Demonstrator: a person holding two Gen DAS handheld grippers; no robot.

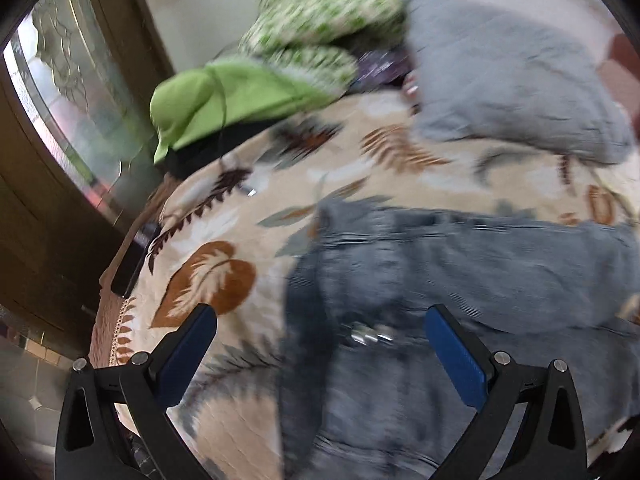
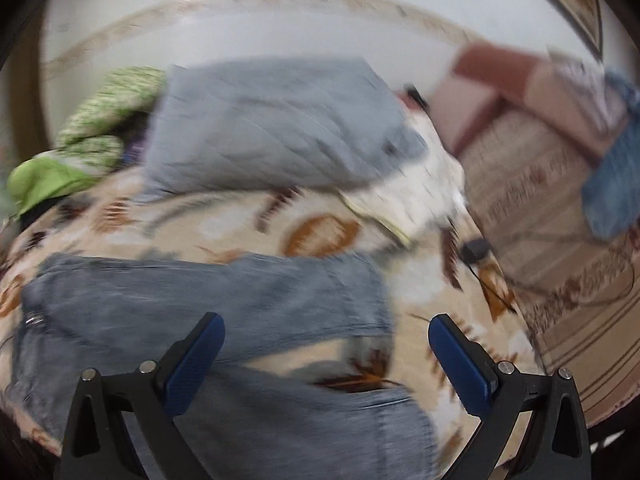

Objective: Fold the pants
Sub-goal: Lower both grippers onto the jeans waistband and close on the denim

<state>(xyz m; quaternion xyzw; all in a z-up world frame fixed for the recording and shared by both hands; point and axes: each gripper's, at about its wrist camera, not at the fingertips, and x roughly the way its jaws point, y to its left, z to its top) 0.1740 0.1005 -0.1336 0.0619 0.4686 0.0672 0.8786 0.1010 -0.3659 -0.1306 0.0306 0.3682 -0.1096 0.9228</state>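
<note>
Seemingly at the start of the fold, the left wrist view shows the left gripper [image 1: 320,344] spread wide and empty above the waist end of the jeans [image 1: 460,280], which lie on a leaf-patterned blanket [image 1: 224,240]; a metal button [image 1: 366,336] glints between the blue pads. A good grasp here would probably take the waistband edge cleanly, both layers together, rather than a bunch of loose denim. To the left the blanket falls away toward a wooden door [image 1: 60,160], so that side offers little room. Green clothing [image 1: 248,92] and a grey pillow [image 1: 512,80] lie beyond, well apart from the pants.

From the right wrist view, the right gripper [image 2: 326,348] is likewise wide and holds nothing, hovering over the two leg ends, which lie apart with blanket showing between them. Bringing one leg squarely onto the other looks like the sensible move. Open blanket lies ahead; the bed edge and a dark cable [image 2: 480,256] are on the right.
</note>
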